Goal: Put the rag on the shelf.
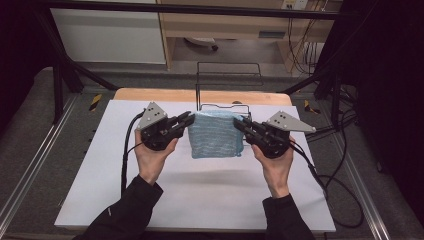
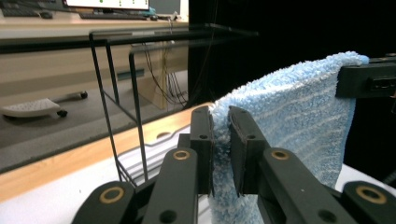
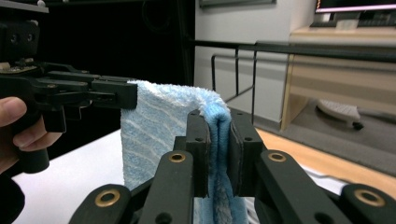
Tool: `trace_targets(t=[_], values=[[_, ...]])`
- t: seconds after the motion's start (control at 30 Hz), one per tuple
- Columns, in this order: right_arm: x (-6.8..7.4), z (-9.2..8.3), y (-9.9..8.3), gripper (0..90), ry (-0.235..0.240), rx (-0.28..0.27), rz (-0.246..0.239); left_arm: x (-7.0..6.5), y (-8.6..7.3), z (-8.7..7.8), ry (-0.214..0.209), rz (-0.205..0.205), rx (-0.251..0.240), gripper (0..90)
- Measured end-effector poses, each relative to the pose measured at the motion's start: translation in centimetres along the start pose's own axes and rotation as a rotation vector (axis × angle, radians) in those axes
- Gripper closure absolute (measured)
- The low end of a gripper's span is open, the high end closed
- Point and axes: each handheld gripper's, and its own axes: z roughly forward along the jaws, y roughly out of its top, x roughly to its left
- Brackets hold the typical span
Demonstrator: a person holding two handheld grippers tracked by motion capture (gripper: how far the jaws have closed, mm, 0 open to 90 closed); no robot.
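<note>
Towel (image 1: 216, 134) w/ no label, pinched by L gripper (image 1: 189, 120) & R gripper (image 1: 239, 123).

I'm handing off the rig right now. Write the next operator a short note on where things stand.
Left gripper: shut on the towel's upper left corner.
Right gripper: shut on the upper right corner.
Towel: blue, held up between both grippers above the white mat, hanging down folded, top edge stretched across.
Wire rack: stands behind the towel at the table's far edge, nothing on it.
Done: both corners gripped, towel lifted.
Left: probably carry it forward and drape it over the rack, or lay it down and fold again; release both grippers only once it rests.
</note>
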Motion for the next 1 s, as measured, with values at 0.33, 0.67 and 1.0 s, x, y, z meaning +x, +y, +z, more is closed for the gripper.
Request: trace_targets(t=[0.33,0.67,1.0], values=[[-0.3,0.1,2.9,81.0,-0.041,-0.062,-0.034,0.3,2.9,0.7,0.008,0.009,-0.064,80.2],[-0.7,0.3,6.5,81.1,-0.087,-0.118,-0.078,0.6,6.4,1.5,0.019,0.012,-0.125,80.3],[-1.2,0.5,10.0,81.2,-0.124,-0.169,-0.116,0.8,10.0,2.0,0.031,0.028,-0.175,80.3]])
